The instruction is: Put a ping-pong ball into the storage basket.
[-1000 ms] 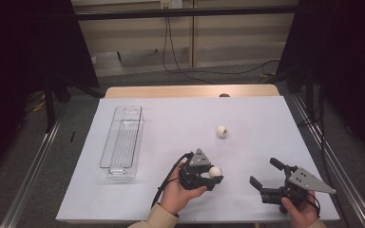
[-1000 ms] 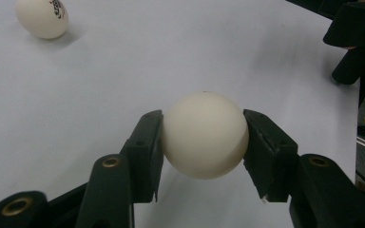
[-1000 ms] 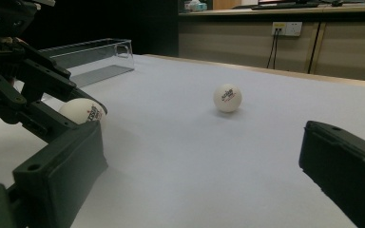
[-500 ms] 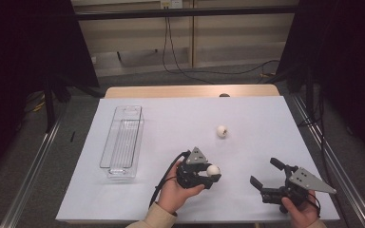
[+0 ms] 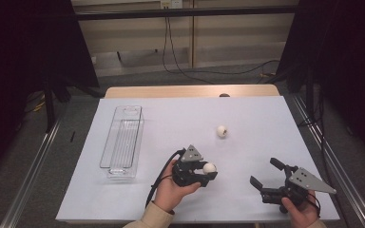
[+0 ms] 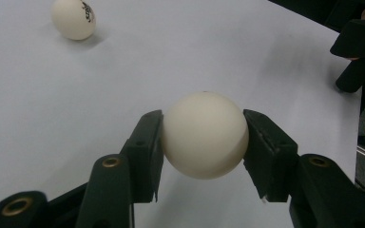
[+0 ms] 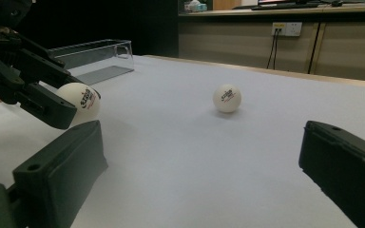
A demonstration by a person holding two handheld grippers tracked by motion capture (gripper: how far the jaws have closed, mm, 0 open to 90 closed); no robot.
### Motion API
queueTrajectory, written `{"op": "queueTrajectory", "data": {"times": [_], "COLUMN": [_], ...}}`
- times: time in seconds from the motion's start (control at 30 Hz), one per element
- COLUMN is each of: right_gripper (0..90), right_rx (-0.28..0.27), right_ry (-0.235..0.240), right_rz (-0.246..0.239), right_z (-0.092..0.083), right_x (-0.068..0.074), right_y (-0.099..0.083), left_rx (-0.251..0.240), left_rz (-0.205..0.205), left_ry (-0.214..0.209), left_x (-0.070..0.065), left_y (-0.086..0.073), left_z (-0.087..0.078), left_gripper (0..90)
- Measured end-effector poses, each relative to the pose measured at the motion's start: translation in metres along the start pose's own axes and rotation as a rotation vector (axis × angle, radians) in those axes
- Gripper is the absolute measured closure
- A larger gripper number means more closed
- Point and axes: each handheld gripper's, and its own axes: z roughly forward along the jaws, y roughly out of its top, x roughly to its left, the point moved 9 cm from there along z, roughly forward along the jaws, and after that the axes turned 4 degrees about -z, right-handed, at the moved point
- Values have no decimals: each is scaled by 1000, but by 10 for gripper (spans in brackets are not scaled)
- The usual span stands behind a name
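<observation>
My left gripper (image 5: 208, 171) is shut on a white ping-pong ball (image 5: 210, 167) near the table's front middle; in the left gripper view the held ball (image 6: 204, 135) sits squeezed between both black jaws just above the white table. A second white ball (image 5: 222, 131) with a printed logo lies loose farther back, the same loose ball (image 7: 226, 98) showing in the right gripper view and far off (image 6: 73, 18) in the left one. My right gripper (image 5: 266, 176) rests open at the front right, nothing between its jaws. The held ball (image 7: 81, 102) appears at the left of the right gripper view.
A clear plastic bin (image 5: 123, 140), long and narrow, stands on the left part of the white table (image 5: 247, 114). Cables hang along the wall behind. A metal rail (image 5: 328, 156) runs beside the table's right edge.
My left gripper with the ball has lifted slightly and shifted a little back and left. The right gripper and the loose ball have stayed put.
</observation>
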Motion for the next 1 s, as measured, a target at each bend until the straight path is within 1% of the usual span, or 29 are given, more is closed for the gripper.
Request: {"op": "queueTrajectory", "data": {"times": [0.3,0.83,1.0], "right_gripper": [8,8,8], "right_rx": [-3,-4,-3], "right_ry": [-1,-1,1], "right_rz": [1,-1,-1], "right_z": [0,0,0], "right_x": [0,0,1], "right_y": [0,1,1], "left_rx": [-10,-27,-36], "left_rz": [-16,-32,-40], "left_ry": [10,28,27], "left_x": [5,13,15], "left_y": [1,5,6], "left_z": [-6,-17,-20], "left_gripper": [510,510,510]}}
